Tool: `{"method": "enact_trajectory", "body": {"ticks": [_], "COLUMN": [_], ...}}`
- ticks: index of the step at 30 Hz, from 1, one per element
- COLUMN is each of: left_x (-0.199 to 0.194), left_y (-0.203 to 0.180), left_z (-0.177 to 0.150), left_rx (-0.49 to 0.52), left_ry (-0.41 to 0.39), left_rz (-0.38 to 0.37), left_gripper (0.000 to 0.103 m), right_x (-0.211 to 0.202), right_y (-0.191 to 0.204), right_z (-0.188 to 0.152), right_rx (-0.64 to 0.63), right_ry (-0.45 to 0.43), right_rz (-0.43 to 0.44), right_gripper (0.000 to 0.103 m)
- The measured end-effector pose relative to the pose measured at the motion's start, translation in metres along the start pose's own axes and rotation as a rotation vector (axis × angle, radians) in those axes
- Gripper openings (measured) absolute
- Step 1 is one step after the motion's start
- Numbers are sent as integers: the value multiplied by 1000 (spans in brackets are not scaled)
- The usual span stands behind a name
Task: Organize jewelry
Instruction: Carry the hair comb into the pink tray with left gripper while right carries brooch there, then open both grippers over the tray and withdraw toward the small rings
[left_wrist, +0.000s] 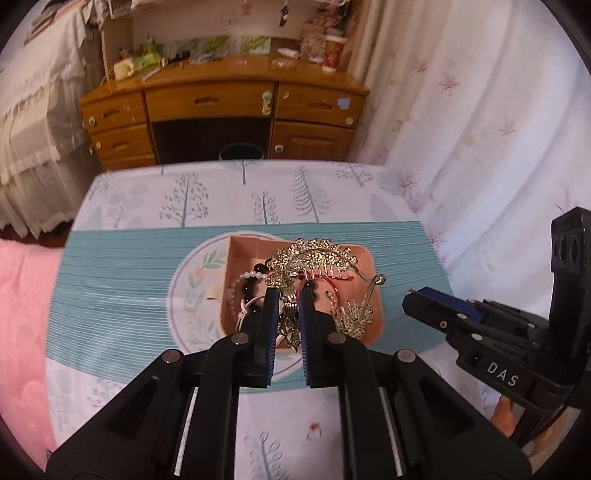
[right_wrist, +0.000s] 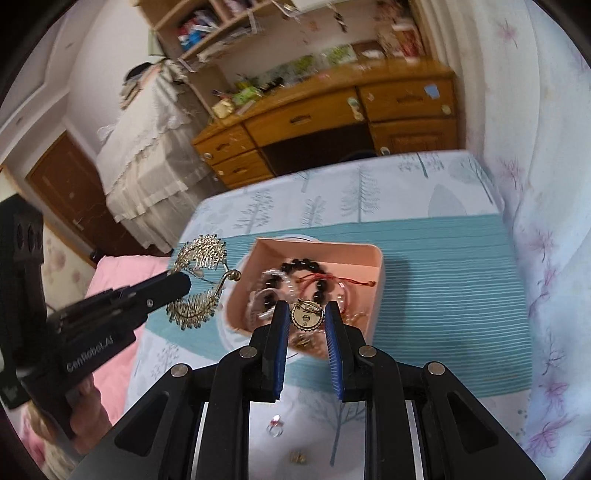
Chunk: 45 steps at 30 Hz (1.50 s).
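My left gripper (left_wrist: 289, 291) is shut on a gold filigree hair comb (left_wrist: 314, 254), which hangs in the air over the pink box (left_wrist: 243, 251). The right wrist view shows that left gripper (right_wrist: 184, 280) pinching the comb (right_wrist: 203, 247) left of the box (right_wrist: 369, 258). My right gripper (right_wrist: 306, 306) is shut on a round gold brooch (right_wrist: 306, 314) above the box's near side. The box holds a black bead bracelet (right_wrist: 295, 266), a red string bracelet (right_wrist: 347, 281) and a pearl bracelet (left_wrist: 251, 275). At the right of the left wrist view, the right gripper (left_wrist: 412, 295) appears side-on.
The box stands on a teal striped placemat (right_wrist: 443, 295) over a tree-print tablecloth (left_wrist: 184, 195). A small ring (right_wrist: 275, 430) and tiny gold earrings (right_wrist: 297, 458) lie on the cloth near me. Pink bedding (left_wrist: 22, 295) lies left, a curtain (left_wrist: 480, 129) right, a wooden desk (left_wrist: 221, 103) behind.
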<state>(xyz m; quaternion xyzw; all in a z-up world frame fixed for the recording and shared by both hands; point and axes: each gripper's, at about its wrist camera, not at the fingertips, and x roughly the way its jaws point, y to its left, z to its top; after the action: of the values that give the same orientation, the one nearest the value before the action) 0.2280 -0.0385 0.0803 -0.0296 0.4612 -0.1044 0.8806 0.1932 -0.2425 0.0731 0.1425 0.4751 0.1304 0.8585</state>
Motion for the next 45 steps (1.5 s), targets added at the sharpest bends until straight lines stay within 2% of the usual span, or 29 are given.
{"method": "enact_trajectory", "body": {"ticks": [5, 10, 17, 19, 22, 32, 45], "left_x": [56, 96, 114, 114, 113, 82, 27], "left_y": [7, 17, 20, 18, 14, 13, -4], "left_z": [-3, -11, -12, -12, -12, -20, -64], "left_rx": [-42, -74, -78, -67, -50, -24, 27], "left_ry": [60, 117, 125, 132, 143, 109, 95], "left_rz": [9, 13, -13, -16, -1, 54, 51], "left_gripper": [8, 9, 9, 10, 10, 10, 11], "right_x": [50, 87, 120, 123, 121, 79, 23], "right_y": [-17, -27, -27, -24, -17, 1, 14], "right_z": [0, -5, -4, -4, -4, -17, -75], "right_rx": [60, 83, 73, 64, 45, -18, -77], "right_ry": [70, 110, 140, 140, 118, 67, 52], "right_rz": [1, -3, -31, -25, -45, -69, -82], "right_gripper": [19, 19, 21, 29, 34, 34, 34]}}
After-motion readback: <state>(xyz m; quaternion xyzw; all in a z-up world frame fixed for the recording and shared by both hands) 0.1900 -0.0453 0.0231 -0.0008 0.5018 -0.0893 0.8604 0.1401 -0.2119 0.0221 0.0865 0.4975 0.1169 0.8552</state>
